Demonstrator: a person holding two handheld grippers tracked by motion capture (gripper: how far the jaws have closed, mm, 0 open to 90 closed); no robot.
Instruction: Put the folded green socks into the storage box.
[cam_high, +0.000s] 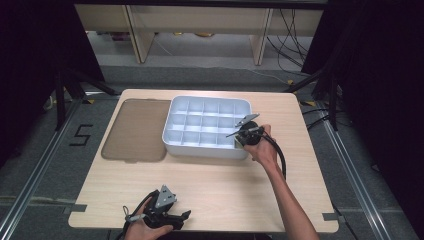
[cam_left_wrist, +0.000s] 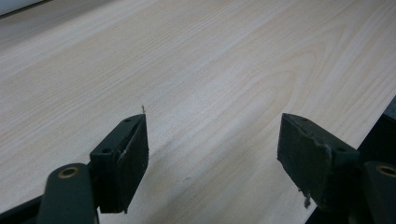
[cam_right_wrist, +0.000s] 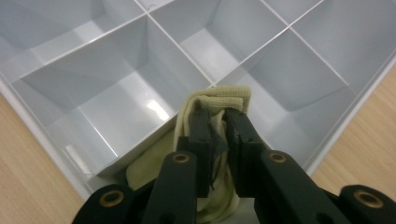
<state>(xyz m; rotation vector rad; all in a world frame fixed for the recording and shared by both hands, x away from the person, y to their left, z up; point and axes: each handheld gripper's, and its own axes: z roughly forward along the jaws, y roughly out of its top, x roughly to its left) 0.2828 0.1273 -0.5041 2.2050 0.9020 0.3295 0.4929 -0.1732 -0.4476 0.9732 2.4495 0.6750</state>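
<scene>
On the table's near left edge, the left gripper rests with jaws wide apart and nothing between them. Further left lies a brown lid, off the tray. At the tray's near right corner compartment, the right gripper pinches a pale cloth that sits partly inside. Every other visible compartment looks empty; placing appears underway, with the release and the lid not yet done.
</scene>
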